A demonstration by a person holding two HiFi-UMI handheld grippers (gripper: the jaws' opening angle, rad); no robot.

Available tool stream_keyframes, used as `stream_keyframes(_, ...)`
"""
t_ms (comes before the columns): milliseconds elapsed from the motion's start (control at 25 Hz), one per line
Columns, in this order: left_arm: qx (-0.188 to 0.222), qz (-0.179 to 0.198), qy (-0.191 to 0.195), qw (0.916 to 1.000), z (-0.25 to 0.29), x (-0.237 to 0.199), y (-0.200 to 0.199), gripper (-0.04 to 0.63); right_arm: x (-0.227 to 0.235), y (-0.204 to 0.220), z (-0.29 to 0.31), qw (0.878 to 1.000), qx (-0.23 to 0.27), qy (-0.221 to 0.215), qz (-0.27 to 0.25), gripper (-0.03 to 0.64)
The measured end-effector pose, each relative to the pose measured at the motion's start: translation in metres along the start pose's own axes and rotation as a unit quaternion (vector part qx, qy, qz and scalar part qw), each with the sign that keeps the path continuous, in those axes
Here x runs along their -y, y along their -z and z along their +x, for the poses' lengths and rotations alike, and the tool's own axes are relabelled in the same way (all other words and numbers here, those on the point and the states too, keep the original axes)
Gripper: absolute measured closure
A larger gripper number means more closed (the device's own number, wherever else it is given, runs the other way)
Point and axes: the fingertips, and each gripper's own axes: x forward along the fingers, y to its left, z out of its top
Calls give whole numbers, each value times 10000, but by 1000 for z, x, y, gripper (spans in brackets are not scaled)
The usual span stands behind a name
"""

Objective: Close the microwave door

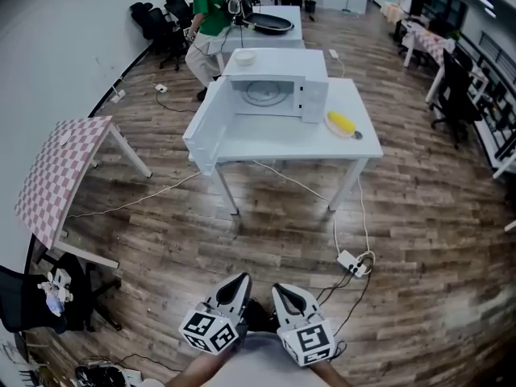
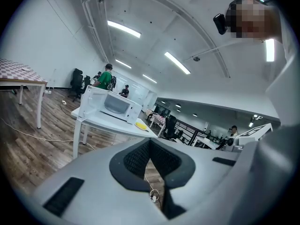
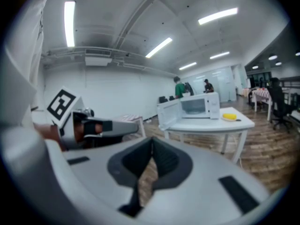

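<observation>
Far from microwave point(image 1: 278, 87) | left hand-held gripper point(image 1: 239, 282) pressed together, empty | right hand-held gripper point(image 1: 282, 291) likewise | door point(image 1: 211, 131) open

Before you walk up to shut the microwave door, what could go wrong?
1. A cable and a power strip lie on the floor between you and the table, so you could trip.
2. The door stands wide open at the table's left edge. A hard push might shift the microwave.

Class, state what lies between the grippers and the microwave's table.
Head view: only wood floor, crossed by a white cable leading to a power strip, separates the left gripper and right gripper from the table.
</observation>
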Motion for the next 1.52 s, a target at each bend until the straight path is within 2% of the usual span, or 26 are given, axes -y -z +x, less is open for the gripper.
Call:
stream_keyframes(320, 15, -130, 17, 9999, 15, 5, 4, 577, 11, 6, 2, 9998, -147, -111, 49, 594)
stream_keyframes(680, 1, -231, -36, 9997, 41, -10, 1, 577, 34, -3, 21, 9998, -160, -105, 67, 594)
stream_keyframes(1520, 3, -353, -137, 9993, 113, -74, -45, 577, 80, -42, 119, 9994, -211, -237, 147, 594)
